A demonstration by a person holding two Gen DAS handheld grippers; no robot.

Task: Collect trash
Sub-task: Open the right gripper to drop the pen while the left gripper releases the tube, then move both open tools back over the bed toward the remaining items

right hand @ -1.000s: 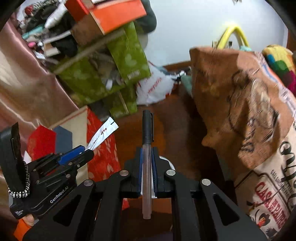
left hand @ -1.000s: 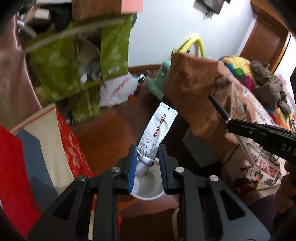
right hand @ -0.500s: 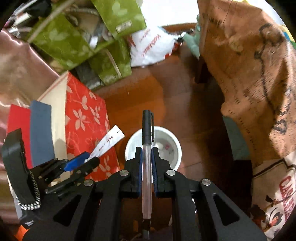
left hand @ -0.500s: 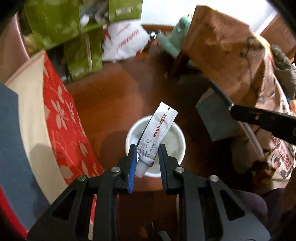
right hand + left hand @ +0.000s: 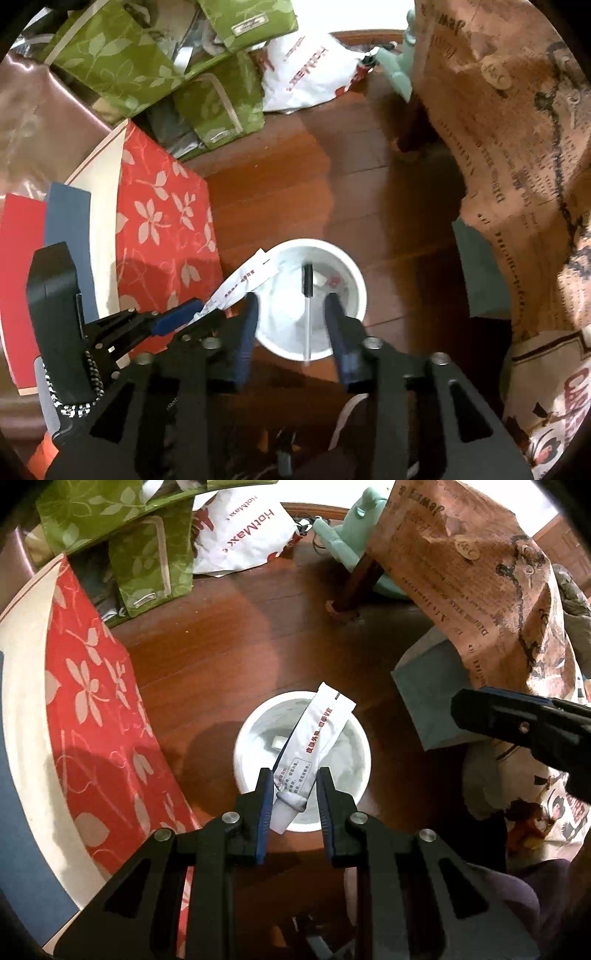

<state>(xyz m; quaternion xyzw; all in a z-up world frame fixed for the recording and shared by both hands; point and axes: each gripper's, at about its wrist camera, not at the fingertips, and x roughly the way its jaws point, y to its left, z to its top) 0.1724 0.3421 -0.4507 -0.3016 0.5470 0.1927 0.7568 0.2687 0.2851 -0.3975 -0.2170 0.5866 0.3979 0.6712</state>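
A white round bin (image 5: 354,794) stands on the wooden floor, also in the right wrist view (image 5: 354,273). My left gripper (image 5: 294,788) is shut on a white tube (image 5: 314,738) and holds it over the bin; the tube also shows in the right wrist view (image 5: 243,282). My right gripper (image 5: 291,308) is open above the bin. A clear pen with a black cap (image 5: 307,306) is loose between its fingers, over the bin's mouth.
A red floral cloth (image 5: 96,709) lies left of the bin. Green bags (image 5: 155,62) and a white plastic bag (image 5: 236,531) lie beyond. A brown printed sack (image 5: 517,147) and a grey box (image 5: 432,698) stand on the right.
Both grippers tilted down over the bin. My right gripper opened and let go of the pen. My left gripper still holds the tube.
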